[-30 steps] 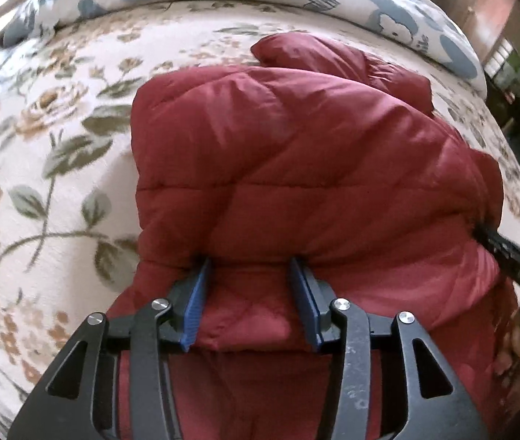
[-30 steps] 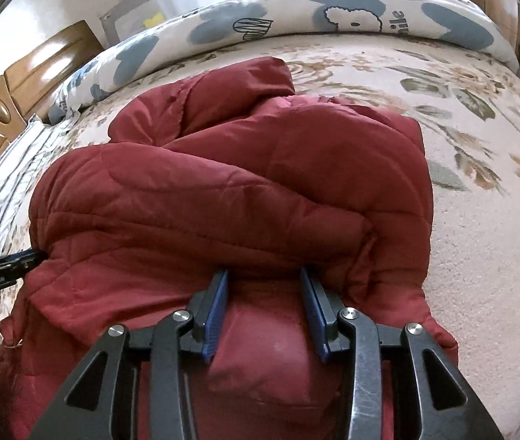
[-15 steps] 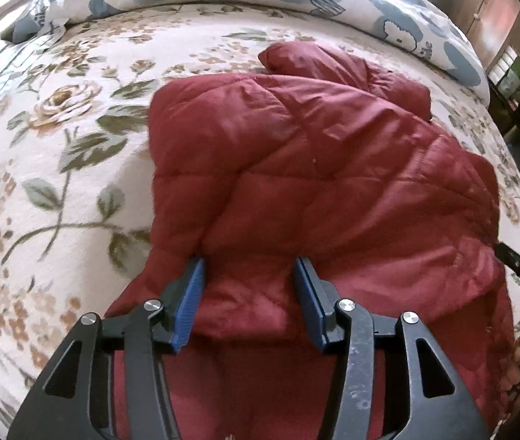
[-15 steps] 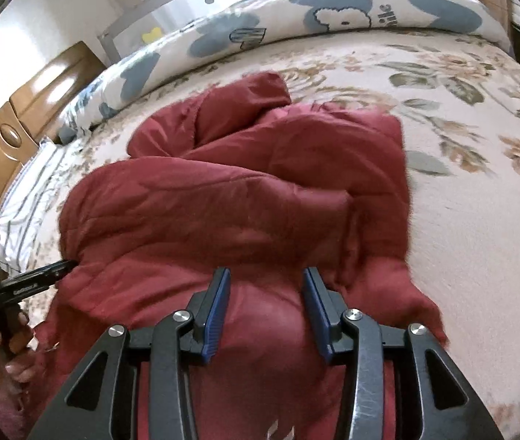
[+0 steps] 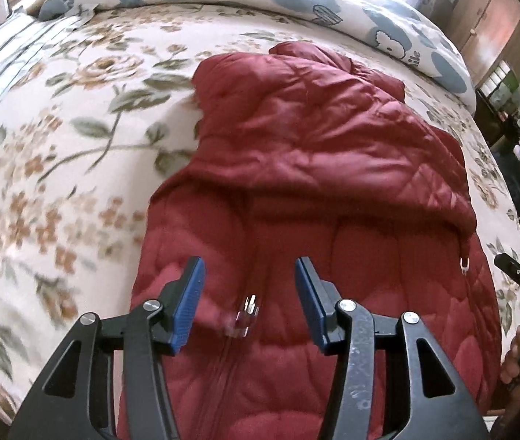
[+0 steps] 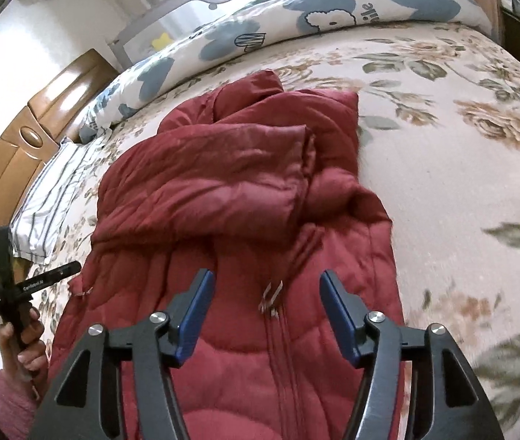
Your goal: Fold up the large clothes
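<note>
The bed (image 5: pixel 58 168), under a floral cover, carries the red jacket (image 5: pixel 314 168) across its middle, its upper part already doubled over the zipped body nearest the cameras. A patterned duvet (image 6: pixel 296 11) lies along the far edge.

The jacket looks puffy, soft and light; its shiny shell will likely slip, and the padding should spring back unless pressed flat. A good hold would be a thick seam or the hem edge on each side of the zip (image 6: pixel 272 299), gathering both layers.

The left gripper (image 5: pixel 249 293) stands half open with nothing pinched. The right gripper (image 6: pixel 265 308) has just been opening and is wide, clear of the cloth.
</note>
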`<state>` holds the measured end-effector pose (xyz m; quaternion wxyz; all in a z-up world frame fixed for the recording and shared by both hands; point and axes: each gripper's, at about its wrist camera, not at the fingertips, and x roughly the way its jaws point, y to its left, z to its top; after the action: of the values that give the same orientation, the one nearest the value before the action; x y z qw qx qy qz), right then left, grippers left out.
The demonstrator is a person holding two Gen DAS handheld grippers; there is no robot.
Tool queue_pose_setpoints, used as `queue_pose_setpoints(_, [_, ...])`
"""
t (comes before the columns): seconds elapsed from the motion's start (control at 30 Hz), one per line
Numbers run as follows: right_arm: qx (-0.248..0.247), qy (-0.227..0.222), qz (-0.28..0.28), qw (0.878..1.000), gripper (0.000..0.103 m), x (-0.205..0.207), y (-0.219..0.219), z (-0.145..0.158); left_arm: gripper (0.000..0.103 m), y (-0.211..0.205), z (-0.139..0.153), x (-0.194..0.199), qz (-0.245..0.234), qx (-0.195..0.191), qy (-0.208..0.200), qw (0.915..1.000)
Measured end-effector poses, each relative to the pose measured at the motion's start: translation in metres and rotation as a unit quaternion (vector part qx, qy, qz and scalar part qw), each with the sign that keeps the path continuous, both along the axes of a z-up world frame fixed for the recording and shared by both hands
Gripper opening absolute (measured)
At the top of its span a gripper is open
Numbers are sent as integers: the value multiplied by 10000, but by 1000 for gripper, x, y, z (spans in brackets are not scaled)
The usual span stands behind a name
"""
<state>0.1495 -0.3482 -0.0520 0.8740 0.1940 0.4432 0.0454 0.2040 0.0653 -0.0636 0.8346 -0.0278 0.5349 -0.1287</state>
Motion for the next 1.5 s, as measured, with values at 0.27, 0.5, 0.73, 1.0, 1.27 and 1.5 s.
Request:
queue_pose_setpoints(0.27, [95,54,105,9999,62,-25,11,-2,50,20,-2,-31,116,17,79,9999])
queue_pose_setpoints(0.5, [118,60,150,9998,66,-44,22,-1,51,40,-3,-50,283,-163,136,9994])
queue_pose_setpoints(0.73, [52,45,137,9999,69,-63,24,5,58,53,1,-70,341,-164,129,9992])
queue_pose_setpoints(1.0, [-46,80,69,9999,72,-87,19,9,62,63,0,-88,378,-141,178,9990])
queue_pose_setpoints(1.27, [-705,307,-89,9970,86,-116,9,5,66,71,-3,-99,413,-63,210,9989])
queue_pose_setpoints(1.5, [-648,616,-134,9959,86,-137,0,-13,69,82,-9,-108,441,-41,329,9985])
